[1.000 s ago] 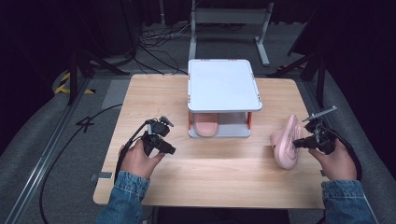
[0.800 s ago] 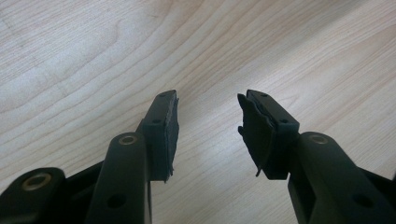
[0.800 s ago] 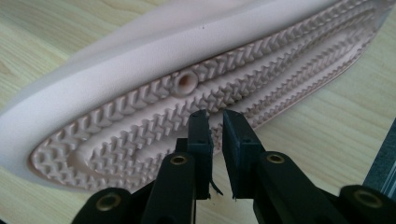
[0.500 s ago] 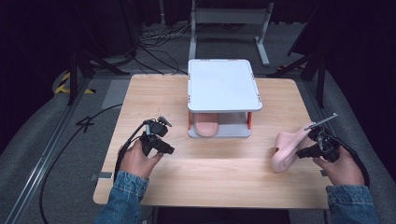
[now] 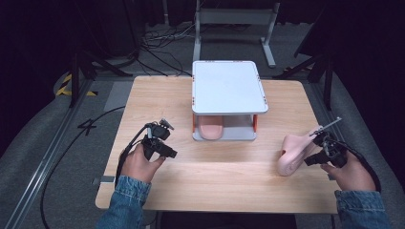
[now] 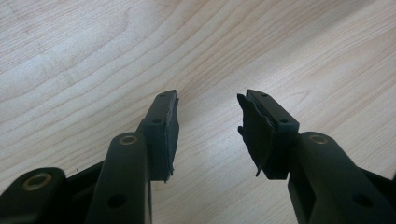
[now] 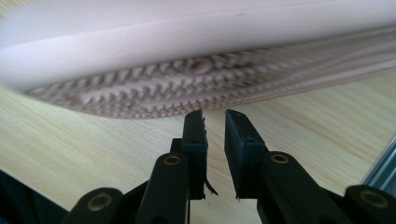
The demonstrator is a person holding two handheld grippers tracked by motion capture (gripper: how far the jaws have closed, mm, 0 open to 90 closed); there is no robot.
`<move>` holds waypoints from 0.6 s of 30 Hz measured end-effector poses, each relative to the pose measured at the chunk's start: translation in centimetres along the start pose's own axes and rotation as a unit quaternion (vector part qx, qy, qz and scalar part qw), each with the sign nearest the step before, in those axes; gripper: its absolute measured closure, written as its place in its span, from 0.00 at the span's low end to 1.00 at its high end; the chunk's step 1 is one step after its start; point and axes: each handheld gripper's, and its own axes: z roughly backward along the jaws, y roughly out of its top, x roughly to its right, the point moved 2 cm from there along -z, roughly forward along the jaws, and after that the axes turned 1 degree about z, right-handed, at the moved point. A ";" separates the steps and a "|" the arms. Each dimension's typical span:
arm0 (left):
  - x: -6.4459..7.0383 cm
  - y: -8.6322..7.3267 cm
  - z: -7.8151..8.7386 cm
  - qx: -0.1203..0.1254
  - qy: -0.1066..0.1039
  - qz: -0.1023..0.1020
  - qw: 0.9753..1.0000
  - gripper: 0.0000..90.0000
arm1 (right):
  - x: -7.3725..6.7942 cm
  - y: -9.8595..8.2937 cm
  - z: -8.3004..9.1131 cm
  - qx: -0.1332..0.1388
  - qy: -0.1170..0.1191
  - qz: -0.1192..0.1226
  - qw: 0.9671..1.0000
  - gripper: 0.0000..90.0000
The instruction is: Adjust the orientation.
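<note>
1. The pink slipper (image 5: 292, 153) lies near the right edge of the table (image 5: 229, 186), tipped on its side with the ribbed sole (image 7: 196, 86) facing the right gripper (image 5: 319, 151).
2. Risk, as I judge it: the slipper looks poorly balanced and could topple or slide if nudged, since nothing pins it.
3. Another risk: the jaws stand too narrow to take the slipper's edge, so a push forward would shove it away rather than grasp it.
4. The right gripper's jaws are nearly together with a slim gap, holding nothing, just short of the sole.
5. The left gripper (image 5: 160, 142) rests over bare wood toward the left edge, jaws spread wide and empty.
6. A second slipper (image 5: 210, 130) sits on the lower level of the small white shelf (image 5: 228, 86) at the table's middle.
</note>
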 end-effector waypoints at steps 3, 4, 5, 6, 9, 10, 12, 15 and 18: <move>0.0 -0.1 0.0 -0.002 0.001 0.000 1.000 0.62 | -0.4 0.1 2.8 0.049 -0.011 0.007 0.999 0.87; 0.0 -0.2 -0.1 -0.002 0.002 0.002 1.000 0.62 | -0.6 0.3 3.8 0.071 -0.016 0.011 0.997 0.87; 0.0 -0.3 -0.1 -0.003 -0.002 0.007 1.000 0.62 | -0.8 0.4 4.3 0.084 -0.018 0.013 0.996 0.87; 0.0 -0.4 -0.2 -0.004 -0.002 0.007 1.000 0.62 | -0.9 0.7 4.8 0.103 -0.020 0.018 0.994 0.87; 0.0 -0.7 -0.2 -0.004 0.000 0.010 1.000 0.62 | -1.6 2.4 5.3 0.139 -0.019 0.031 0.990 0.87; 0.0 -0.7 -0.1 -0.004 0.000 0.011 1.000 0.62 | -1.8 2.8 5.2 0.139 -0.019 0.035 0.989 0.87; 0.0 -0.9 0.0 0.000 0.002 0.012 1.000 0.62 | -2.2 4.0 4.3 0.130 -0.017 0.043 0.990 0.86; -0.1 -1.0 0.0 -0.004 0.000 0.011 1.000 0.62 | -2.7 4.8 3.1 0.114 -0.022 0.050 0.992 0.87; -0.2 -0.9 -0.2 -0.006 0.001 0.010 1.000 0.62 | -2.7 4.9 2.1 0.091 -0.029 0.051 0.994 0.88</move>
